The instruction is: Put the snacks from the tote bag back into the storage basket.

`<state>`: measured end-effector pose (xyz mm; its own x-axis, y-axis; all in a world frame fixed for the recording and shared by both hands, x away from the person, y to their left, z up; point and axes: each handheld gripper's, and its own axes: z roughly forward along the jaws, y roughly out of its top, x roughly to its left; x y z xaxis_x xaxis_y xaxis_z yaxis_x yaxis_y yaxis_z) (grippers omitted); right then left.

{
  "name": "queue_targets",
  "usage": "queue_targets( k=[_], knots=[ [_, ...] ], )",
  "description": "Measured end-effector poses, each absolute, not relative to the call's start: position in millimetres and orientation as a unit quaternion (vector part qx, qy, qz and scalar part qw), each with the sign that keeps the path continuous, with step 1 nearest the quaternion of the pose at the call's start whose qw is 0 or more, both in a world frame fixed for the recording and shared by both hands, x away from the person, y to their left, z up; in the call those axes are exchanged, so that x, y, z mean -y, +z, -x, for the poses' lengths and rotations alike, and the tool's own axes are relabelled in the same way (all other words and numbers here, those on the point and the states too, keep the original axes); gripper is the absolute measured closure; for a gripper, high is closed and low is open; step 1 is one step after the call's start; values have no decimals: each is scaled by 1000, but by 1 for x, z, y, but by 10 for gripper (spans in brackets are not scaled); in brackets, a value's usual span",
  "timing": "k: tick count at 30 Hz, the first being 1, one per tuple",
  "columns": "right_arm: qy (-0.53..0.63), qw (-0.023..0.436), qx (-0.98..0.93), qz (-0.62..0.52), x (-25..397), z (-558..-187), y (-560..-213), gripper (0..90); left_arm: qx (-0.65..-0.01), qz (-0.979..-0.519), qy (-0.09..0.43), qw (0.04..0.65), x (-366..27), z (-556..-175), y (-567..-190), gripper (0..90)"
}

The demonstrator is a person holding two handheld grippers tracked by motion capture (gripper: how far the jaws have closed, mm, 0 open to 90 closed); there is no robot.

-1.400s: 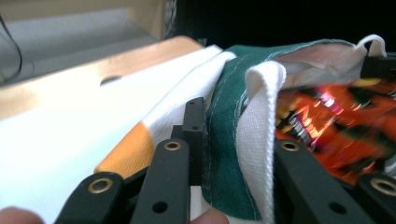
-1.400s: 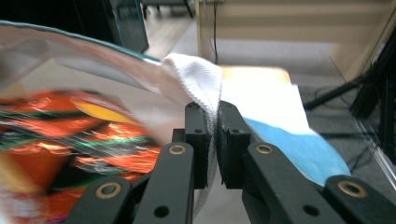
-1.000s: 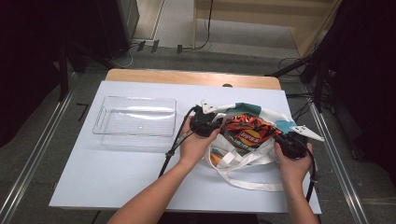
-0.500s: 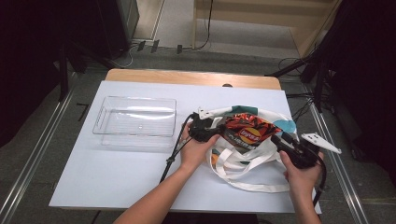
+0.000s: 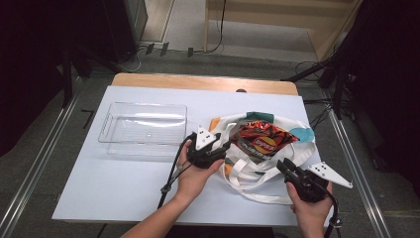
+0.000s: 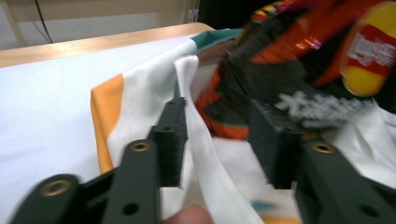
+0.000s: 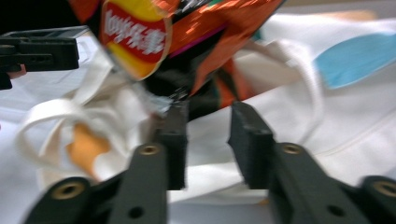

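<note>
So there's a white sheet-covered table point(image 5: 124, 193) with a wooden far edge, and on the left half sits a clear plastic rectangular tray point(image 5: 143, 130), empty-looking and well apart from the action. Right of centre lies a white canvas tote bag with teal, orange and light-blue patches point(image 5: 292, 148), flopped flat with its white strap handles point(image 5: 247, 171) looping toward the near edge. On top of the bag's opening is a shiny red-orange crisp packet with a yellow-and-red logo point(image 5: 262, 140), lying roughly in the middle of the bag. The left gripper point(image 5: 225, 148) is held in the left hand point(image 5: 195, 173) just at the bag's left edge, pointing right toward the packet; in the left gripper view its jaws are spread, with one white strap running up between them and touching the left pad, and the packet point(image 6: 322, 65) sits just past the tips, blurry. The right gripper point(image 5: 285, 167) is in the right hand point(image 5: 309, 208) at the near right corner of the bag, aimed up-left at it. In the right gripper view its jaws are parted too, nothing pinched, with white bag fabric point(image 7: 303, 107) behind the gap and the packet point(image 7: 187, 32) hanging just beyond the left pad; can't tell if it's actually touching.
</note>
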<state>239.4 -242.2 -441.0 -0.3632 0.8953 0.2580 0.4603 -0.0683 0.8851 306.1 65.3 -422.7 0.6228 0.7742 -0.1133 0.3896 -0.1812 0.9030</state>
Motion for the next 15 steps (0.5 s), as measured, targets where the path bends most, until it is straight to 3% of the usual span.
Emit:
queue_targets(
  k=[2,5,15],
  knots=[
    [510,205,-657,-516,237,-240,-442,797,-375,-755,199,501,-66,-299,-428,703],
    [506,201,-672,-502,225,-246,-445,861,-366,-763,194,497,-64,-296,-437,762],
    [418,184,-726,-515,209,-270,-474,900,-385,-780,159,467,-57,-312,-471,793]
  ],
)
